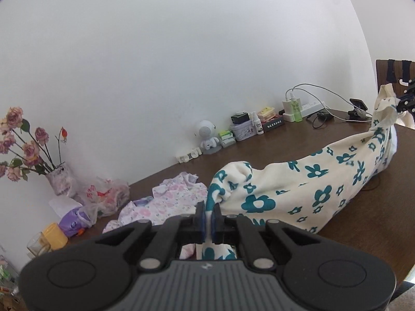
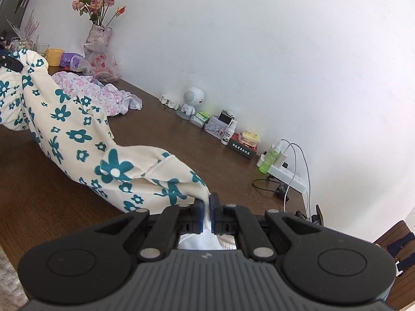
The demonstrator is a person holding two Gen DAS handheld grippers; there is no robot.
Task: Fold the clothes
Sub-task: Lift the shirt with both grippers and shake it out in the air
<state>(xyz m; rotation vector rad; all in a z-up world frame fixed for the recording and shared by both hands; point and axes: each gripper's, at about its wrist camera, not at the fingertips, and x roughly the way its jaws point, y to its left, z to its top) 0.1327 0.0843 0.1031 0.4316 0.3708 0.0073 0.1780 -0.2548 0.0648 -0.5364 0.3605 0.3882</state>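
1. Your left claw is clamped on one end of the cream garment printed with teal flowers; cloth sits pinched between its blue pads and shows again through the gap beneath them.
2. Your right claw is closed on the other end of the same cream garment, with white fabric squeezed between its pads.
3. The garment stretches between your two claws in a long, bunched band. Its middle sags down to the brown bench, while both gripped ends are lifted off it.
4. In the left wrist view, your right claw appears at the far right edge, holding the knotted-looking end of the garment.
5. A second piece of clothing, pale with pink flowers, lies crumpled on the bench just beside the cream garment, on the wall side.
6. Near it, against the wall, stand a vase of dried roses, a plastic bag with red print, a purple pack and a yellow cup.
7. Farther along the wall sit a small white robot figure, several little boxes and bottles, a green bottle and a white power strip with cables.
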